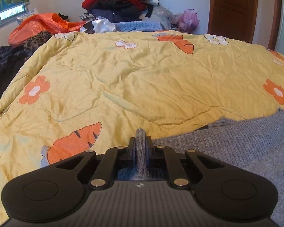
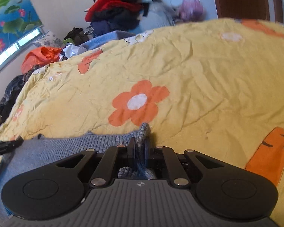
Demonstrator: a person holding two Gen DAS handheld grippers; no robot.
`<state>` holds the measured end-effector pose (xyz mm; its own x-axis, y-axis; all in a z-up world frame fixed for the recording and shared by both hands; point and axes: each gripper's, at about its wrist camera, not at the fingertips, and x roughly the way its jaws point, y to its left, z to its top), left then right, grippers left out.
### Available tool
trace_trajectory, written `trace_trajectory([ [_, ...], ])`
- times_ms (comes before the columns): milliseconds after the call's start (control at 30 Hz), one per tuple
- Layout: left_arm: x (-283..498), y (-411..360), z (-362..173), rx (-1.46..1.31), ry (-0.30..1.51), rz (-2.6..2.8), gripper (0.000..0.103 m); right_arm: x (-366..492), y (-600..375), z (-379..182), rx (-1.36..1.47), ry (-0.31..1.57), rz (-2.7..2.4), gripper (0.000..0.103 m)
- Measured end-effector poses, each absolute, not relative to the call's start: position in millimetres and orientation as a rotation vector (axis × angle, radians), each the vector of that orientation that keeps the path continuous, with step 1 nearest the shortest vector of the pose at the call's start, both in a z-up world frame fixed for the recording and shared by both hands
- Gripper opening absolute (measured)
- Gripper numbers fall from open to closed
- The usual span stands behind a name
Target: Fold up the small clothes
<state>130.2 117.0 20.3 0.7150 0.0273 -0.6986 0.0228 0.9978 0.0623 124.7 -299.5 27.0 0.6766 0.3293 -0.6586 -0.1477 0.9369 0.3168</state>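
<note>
Nearest the lens in each view is a black tool pressed together on knit fabric. The left tool (image 1: 141, 144) pinches a fold of the grey-blue sweater (image 1: 236, 147), and the right tool (image 2: 140, 145) pinches another fold of the same garment (image 2: 75, 143).

From the left tool the sweater spreads to its right; from the right tool it spreads to its left. So the cloth lies between the two tools, its long axis running from one tool to the other, and neither hand is clearly nearer. I judge that the coming fold depends on carrying both pinched edges together.

The sweater rests on a bed under a yellow quilt (image 1: 142, 75) with carrots and flowers. Beyond the tools is a clothes pile (image 1: 119, 1). No readable writing appears.
</note>
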Motion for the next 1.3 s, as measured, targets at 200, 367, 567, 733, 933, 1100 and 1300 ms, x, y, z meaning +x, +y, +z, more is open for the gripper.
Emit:
trace_trajectory([
  [200, 110.9, 112.5, 45.4, 0.09, 0.732, 0.035, 0.019, 93.1, -277.7, 63.6, 0.091, 0.606, 0.182, 0.056],
  [367, 99.3, 84.8, 67.0, 0.1, 0.6, 0.015, 0.077, 74.4, -232.8, 71.5, -0.032, 0.553, 0.277, 0.062],
  [567, 120.4, 71.7, 13.9, 0.126, 0.741, 0.013, 0.076, 90.0, -208.4, 27.6, -0.074, 0.674, 0.273, 0.063],
  [733, 115.7, 91.7, 5.9, 0.025, 0.705, -0.002, 0.086, 89.9, -229.8, 23.7, 0.042, 0.65, 0.261, 0.073],
  [933, 117.2, 93.0, 6.4, 0.02, 0.708, -0.004, 0.087, 91.4, -212.8, 19.9, -0.033, 0.664, 0.266, 0.085],
  [1100, 113.7, 98.7, 11.9, -0.007, 0.699, 0.017, 0.087, 91.1, -216.7, 20.5, -0.009, 0.663, 0.279, 0.087],
  [1300, 24.9, 143.2, 47.9, -0.231, 0.563, 0.089, 0.087, 90.3, -220.2, 20.9, 0.009, 0.66, 0.286, 0.088],
])
